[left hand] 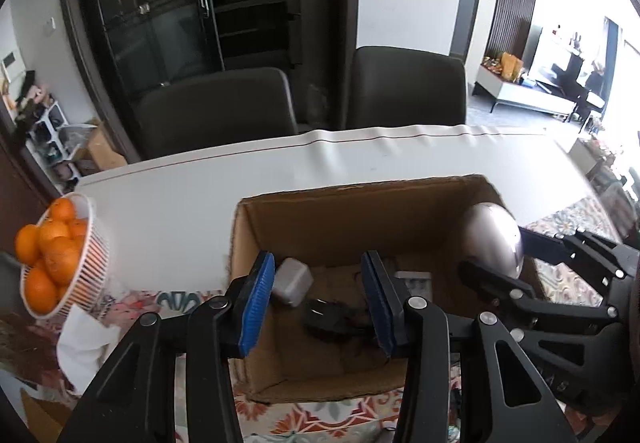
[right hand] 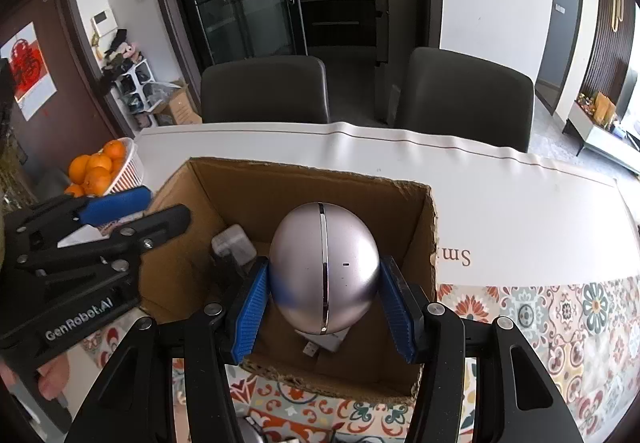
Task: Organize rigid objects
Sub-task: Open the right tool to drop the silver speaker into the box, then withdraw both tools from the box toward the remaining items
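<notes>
A white wire basket of oranges [left hand: 66,255] sits at the worktop's left edge. My left gripper [left hand: 320,299] hovers over the open brown cardboard box [right hand: 304,179], fingers apart — holding nothing. My right gripper [right hand: 324,299] clamps the silver egg-shaped gadget [right hand: 324,267] above the box — a white adapter [left hand: 291,281] lies inside.

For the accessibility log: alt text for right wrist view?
The right gripper clamps a silver egg-shaped device above an open cardboard box on a white table. The left gripper, open, hovers beside the box near a basket of oranges.
</notes>
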The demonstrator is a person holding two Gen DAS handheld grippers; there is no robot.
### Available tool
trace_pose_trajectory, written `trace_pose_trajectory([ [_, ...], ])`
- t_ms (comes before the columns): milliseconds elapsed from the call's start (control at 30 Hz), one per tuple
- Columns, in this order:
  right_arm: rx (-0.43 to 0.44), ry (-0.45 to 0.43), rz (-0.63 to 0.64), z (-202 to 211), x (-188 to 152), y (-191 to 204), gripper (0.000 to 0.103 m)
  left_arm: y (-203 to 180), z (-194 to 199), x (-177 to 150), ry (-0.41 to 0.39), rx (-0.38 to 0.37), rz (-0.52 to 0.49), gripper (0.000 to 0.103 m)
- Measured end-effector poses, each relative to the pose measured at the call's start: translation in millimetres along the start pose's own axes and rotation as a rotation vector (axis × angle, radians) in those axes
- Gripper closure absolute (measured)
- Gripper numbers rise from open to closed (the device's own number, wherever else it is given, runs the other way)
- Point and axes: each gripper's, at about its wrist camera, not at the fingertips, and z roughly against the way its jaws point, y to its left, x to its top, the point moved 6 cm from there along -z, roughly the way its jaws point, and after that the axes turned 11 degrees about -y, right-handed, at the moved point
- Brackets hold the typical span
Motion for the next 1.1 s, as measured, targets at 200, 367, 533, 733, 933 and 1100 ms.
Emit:
trace_pose_trajectory([
  [200,-0.005,0.004,0.005,-4,-2,3,0.041,14,13,-12,-0.008,0.075,-0.004,0.044],
  [367,-0.036,-0.015,0.025,6,-4,10,0.033,21,29,-21,-0.017,0.116,-0.008,0.029],
  [533,-0.059,-0.032,0.031,24,-10,16,0.029,23,51,-27,-0.048,0.148,-0.02,0.016],
  [733,-0.069,-0.073,-0.014,53,-20,18,0.023,22,78,-40,-0.061,0.173,-0.03,0.007],
  [933,-0.088,-0.096,-0.014,79,-37,24,0.019,17,103,-55,-0.077,0.187,-0.06,0.003],
  [1100,-0.1,-0.112,-0.031,97,-48,25,0.019,13,117,-70,-0.081,0.184,-0.06,0.002],
])
